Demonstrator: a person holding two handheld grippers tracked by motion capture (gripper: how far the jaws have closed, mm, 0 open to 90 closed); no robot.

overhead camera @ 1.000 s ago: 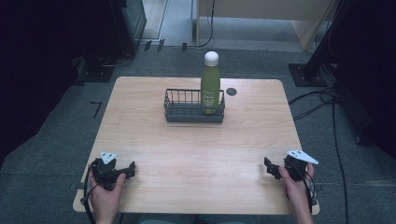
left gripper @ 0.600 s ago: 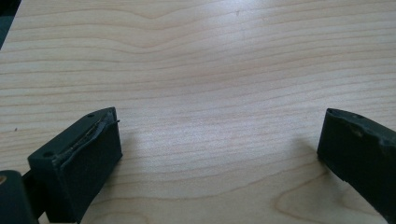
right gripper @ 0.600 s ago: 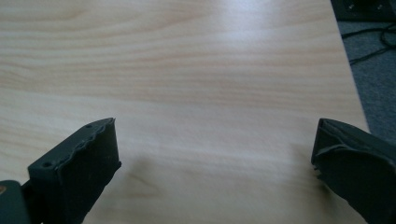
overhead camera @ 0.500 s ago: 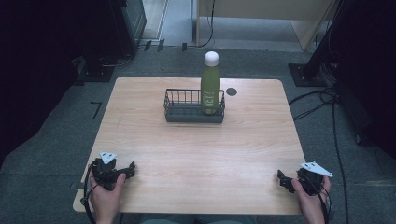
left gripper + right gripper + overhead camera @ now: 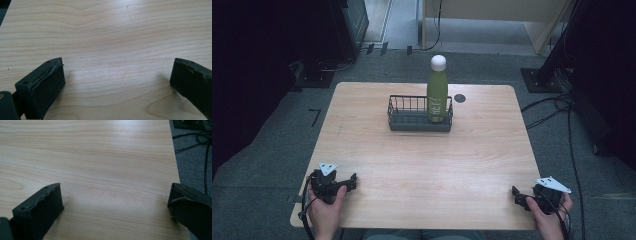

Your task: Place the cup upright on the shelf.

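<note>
A green bottle (image 5: 437, 94) with a white cap stands upright in the right end of a black wire basket (image 5: 409, 119) at the far middle of the wooden table (image 5: 427, 165). My left gripper (image 5: 351, 181) rests near the front left corner, held by a hand. In the left gripper view its jaws stand wide apart over bare wood, so the left gripper (image 5: 117, 82) is open and empty. My right gripper (image 5: 516, 195) sits at the front right corner in a hand. Seen in its own view, the right gripper (image 5: 116, 205) is open with nothing between its fingers.
A small black round grommet (image 5: 459, 98) lies in the tabletop just right of the basket. The table's right edge (image 5: 175, 162) runs close to my right gripper, with grey carpet and black cables (image 5: 200, 137) beyond it. Dark equipment stands around the table.
My right gripper has pulled back toward the front right corner of the table, nearer the edge. The left gripper, bottle and basket have stayed where they were.
</note>
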